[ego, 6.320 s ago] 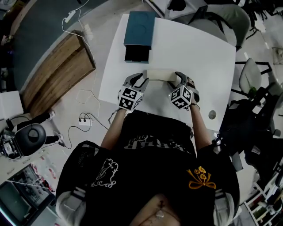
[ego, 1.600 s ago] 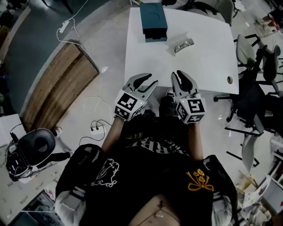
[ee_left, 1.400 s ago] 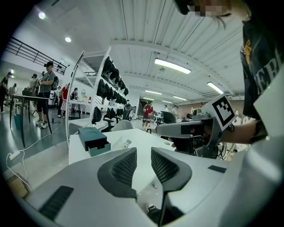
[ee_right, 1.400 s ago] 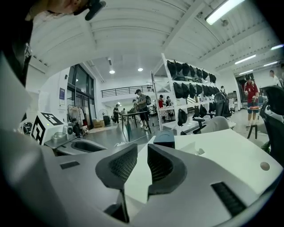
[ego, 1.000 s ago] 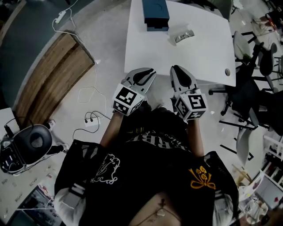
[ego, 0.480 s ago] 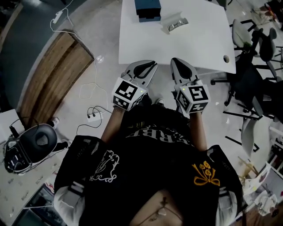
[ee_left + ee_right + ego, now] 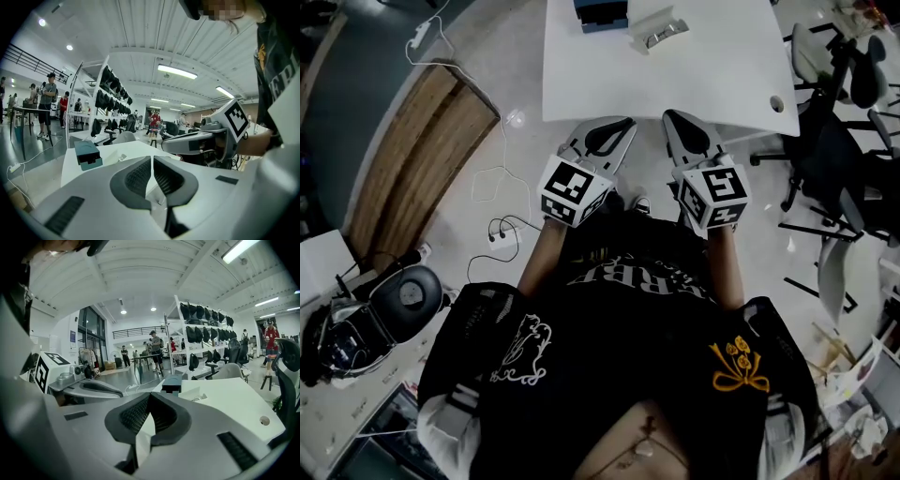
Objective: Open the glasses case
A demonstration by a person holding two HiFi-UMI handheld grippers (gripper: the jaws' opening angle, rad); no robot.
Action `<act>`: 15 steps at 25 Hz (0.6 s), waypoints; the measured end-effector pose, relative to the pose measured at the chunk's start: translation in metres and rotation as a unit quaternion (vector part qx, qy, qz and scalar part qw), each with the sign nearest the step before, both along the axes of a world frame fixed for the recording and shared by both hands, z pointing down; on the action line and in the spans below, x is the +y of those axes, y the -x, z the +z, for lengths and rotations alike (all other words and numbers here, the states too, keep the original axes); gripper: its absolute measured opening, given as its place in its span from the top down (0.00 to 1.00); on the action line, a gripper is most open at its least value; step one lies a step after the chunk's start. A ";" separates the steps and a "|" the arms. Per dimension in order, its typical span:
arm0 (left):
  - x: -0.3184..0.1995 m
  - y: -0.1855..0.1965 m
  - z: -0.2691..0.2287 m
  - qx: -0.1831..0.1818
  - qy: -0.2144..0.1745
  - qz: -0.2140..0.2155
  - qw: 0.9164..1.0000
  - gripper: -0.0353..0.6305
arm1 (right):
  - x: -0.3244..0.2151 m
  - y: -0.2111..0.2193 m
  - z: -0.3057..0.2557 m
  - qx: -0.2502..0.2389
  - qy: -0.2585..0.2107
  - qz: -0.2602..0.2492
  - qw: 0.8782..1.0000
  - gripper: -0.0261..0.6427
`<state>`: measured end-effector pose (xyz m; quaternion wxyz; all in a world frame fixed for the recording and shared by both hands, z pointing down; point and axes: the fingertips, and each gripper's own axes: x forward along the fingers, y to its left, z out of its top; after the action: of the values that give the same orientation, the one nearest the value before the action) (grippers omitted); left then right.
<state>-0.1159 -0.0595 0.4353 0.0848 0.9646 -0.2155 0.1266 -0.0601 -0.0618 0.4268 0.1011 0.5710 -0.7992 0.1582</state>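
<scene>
Glasses case (image 7: pixel 654 25): white, on the far part of the white bench (image 7: pixel 712 75), just right of a teal box (image 7: pixel 600 11). Lid looks raised, glasses (image 7: pixel 664 36) showing in it. Nothing touches it.

Both claws side by side at the bench's near edge, well apart from the case.
Left claw (image 7: pixel 627 122): jaws have just closed, pads together, nothing between them.
Right claw (image 7: pixel 669 115): jaws together as well, empty.

Round hole (image 7: pixel 778 103) in the bench near its right corner. Wooden platform (image 7: pixel 412 159) on the floor to the left, office chairs (image 7: pixel 865 80) to the right
</scene>
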 end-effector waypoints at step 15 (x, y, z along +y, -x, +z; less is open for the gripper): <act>0.014 -0.022 -0.004 -0.013 -0.009 0.012 1.000 0.90 | 0.009 -0.018 -0.002 -0.013 -0.003 -0.002 1.000 0.94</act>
<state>-0.0943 -0.0458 0.4308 0.0720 0.9659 -0.2066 0.1386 -0.0420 -0.0531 0.4253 0.0889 0.5677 -0.8020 0.1631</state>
